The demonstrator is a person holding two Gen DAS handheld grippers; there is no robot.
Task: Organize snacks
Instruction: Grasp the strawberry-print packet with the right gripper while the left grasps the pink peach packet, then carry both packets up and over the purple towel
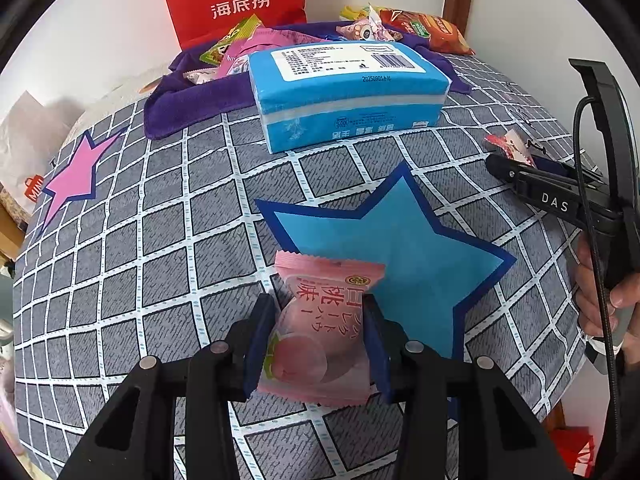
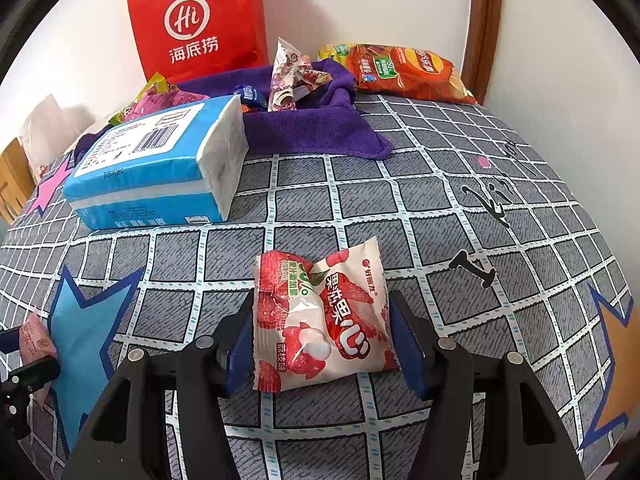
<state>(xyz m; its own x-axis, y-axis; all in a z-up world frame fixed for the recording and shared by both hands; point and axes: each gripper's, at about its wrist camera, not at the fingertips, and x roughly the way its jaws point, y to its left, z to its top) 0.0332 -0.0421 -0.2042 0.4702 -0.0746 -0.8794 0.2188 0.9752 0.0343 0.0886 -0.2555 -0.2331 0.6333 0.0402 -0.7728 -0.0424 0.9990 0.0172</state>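
Note:
A pink peach snack packet (image 1: 320, 332) stands between the blue pads of my left gripper (image 1: 318, 304), which is shut on it over the edge of the blue star print (image 1: 400, 240). The same packet (image 2: 34, 340) shows at the lower left of the right wrist view. A red and white lychee snack packet (image 2: 320, 312) lies crumpled on the checked bedspread (image 2: 460, 220) between the fingers of my right gripper (image 2: 322, 300). Its pads stand just beside the packet's edges, open. In the left wrist view the right gripper (image 1: 520, 176) sits at the right, held by a hand (image 1: 600, 300).
A blue tissue pack (image 1: 344, 92) lies mid-bed. Behind it a purple cloth (image 2: 312, 128) holds several small snacks, with a red paper bag (image 2: 196, 24) against the wall and an orange chip bag (image 2: 404, 72) at the back right. A pink star print (image 1: 76, 176) lies left.

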